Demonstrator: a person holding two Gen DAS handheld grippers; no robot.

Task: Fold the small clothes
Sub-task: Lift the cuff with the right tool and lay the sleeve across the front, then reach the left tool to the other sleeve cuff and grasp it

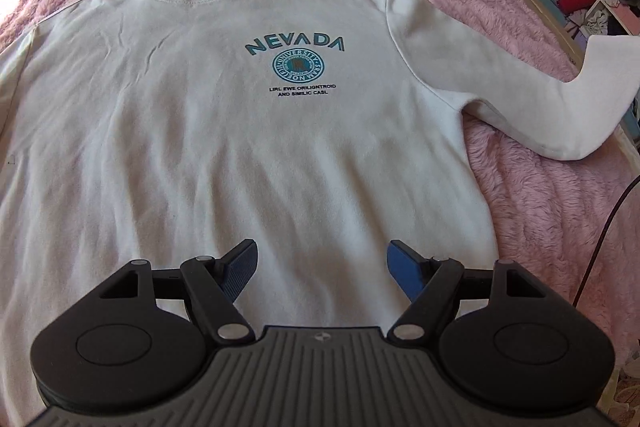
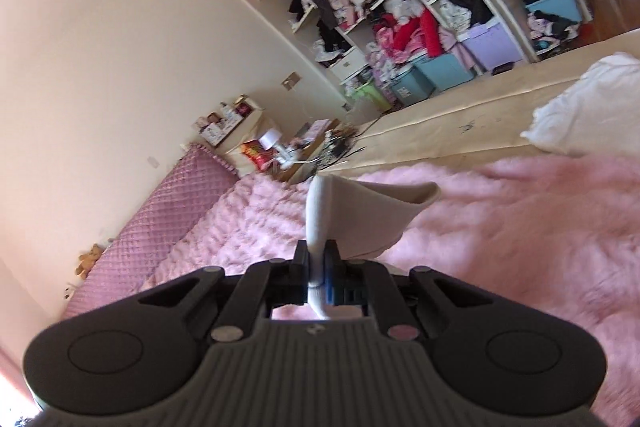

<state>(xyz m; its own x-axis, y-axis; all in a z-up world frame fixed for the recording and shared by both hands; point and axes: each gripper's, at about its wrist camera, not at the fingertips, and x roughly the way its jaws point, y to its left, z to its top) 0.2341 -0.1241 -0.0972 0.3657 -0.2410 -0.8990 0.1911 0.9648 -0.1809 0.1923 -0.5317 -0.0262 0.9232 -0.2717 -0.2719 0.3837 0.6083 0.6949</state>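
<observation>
Jaws of my right gripper (image 2: 318,281) clamp the white sleeve cuff (image 2: 360,211), lifted off the pink bed blanket (image 2: 520,227); left gripper (image 1: 322,269) jaws gape above the sweatshirt (image 1: 224,131) hem, its body lying leftward.

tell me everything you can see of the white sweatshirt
The white sweatshirt lies face up on the pink fuzzy blanket, thick soft knit, ribbed crew neck, teal NEVADA print with a round seal. One sleeve bends off right. The right gripper is shut on a white cuff; the left gripper hangs open above the hem.
</observation>
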